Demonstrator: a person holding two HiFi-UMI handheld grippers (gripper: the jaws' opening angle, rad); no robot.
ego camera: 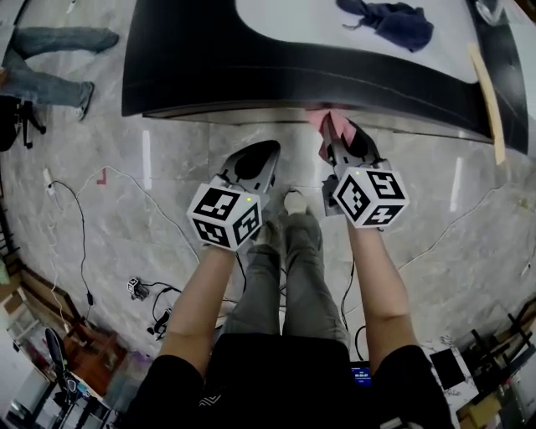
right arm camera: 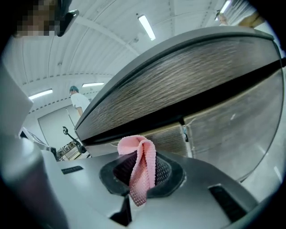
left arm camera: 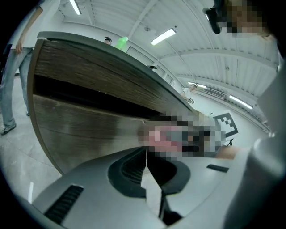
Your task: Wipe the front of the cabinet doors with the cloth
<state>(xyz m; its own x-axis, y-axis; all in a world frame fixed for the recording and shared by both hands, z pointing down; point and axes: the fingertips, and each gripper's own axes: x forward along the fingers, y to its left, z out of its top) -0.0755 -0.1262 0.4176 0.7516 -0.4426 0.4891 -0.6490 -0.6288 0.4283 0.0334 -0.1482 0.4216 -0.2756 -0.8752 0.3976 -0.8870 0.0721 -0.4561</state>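
The cabinet has a dark wood-grain front under a white top. Its doors fill the right gripper view, and the same front stands just ahead in the left gripper view. A pink cloth is pinched in my right gripper, right at the cabinet front; the cloth stands up folded between the jaws of that gripper. My left gripper hangs to the left, a little short of the cabinet. Its jaws meet with nothing between them.
A dark blue cloth lies on the white countertop. A person's legs stand at the far left beside the cabinet end. Cables trail over the marble floor, and gear is piled at the lower corners.
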